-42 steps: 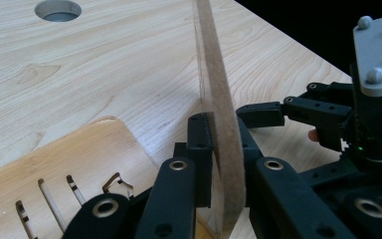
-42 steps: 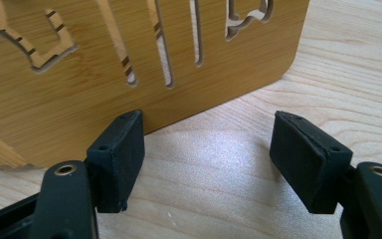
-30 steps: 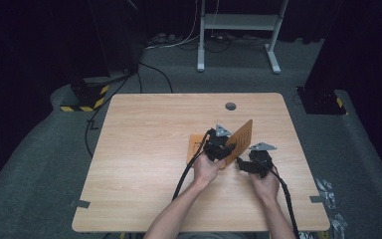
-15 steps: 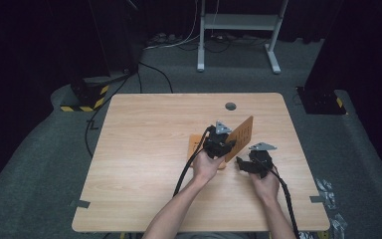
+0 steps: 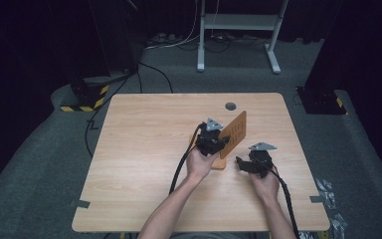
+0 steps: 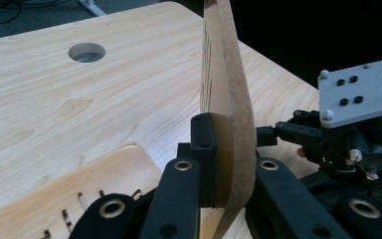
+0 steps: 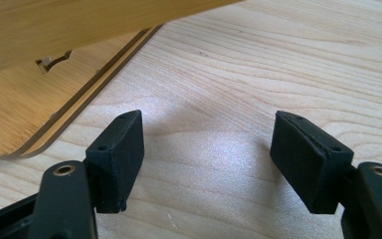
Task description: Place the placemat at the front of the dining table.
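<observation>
We see the left gripper [image 5: 218, 141] clamped on a thin wooden board [image 5: 234, 133], held upright on edge and tilted, near the table's [image 5: 144, 164] middle, right of centre. In the left gripper view the pads [image 6: 205, 158] press both faces of the board [image 6: 227, 94]. A second slotted wooden panel [image 6: 79, 184] lies flat beneath it. The right gripper [image 5: 243, 165] sits just right of the board, apart from it, jaws spread with nothing between, bare tabletop under them [image 7: 206, 164]. Table hole [image 5: 230, 106] on the far side.
</observation>
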Demonstrator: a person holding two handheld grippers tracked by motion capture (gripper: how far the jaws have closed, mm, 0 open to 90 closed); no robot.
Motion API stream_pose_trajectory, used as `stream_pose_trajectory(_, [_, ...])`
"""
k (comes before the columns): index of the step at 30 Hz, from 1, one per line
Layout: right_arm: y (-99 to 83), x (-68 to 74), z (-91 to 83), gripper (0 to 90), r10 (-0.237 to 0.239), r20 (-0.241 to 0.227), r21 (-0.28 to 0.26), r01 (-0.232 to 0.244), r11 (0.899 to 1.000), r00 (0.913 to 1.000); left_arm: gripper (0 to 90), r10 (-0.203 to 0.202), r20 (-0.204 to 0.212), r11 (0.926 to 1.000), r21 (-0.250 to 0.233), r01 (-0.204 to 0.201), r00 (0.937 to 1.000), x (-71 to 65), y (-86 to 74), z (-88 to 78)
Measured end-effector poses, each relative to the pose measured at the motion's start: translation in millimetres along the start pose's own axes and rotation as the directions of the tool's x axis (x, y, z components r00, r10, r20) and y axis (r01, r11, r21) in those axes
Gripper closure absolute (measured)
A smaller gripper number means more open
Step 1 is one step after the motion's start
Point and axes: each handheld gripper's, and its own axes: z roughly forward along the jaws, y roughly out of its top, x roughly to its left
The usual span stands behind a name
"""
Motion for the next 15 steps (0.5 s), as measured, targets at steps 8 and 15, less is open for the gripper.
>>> stream_pose_trajectory(8, [0.2,0.1,0.7,28.8,-0.001,0.001,-0.005,0.001,1.000,1.0000,86.2,-0.008,0.000,0.9999,-0.012,0.008,1.0000,5.4,0.1,-6.9])
stream_pose_trajectory(15, [0.2,0.1,0.7,28.7,-0.001,0.001,-0.005,0.001,1.000,1.0000,86.2,-0.026,-0.009,0.9993,-0.027,0.025,0.9996,11.4,-0.4,-15.5])
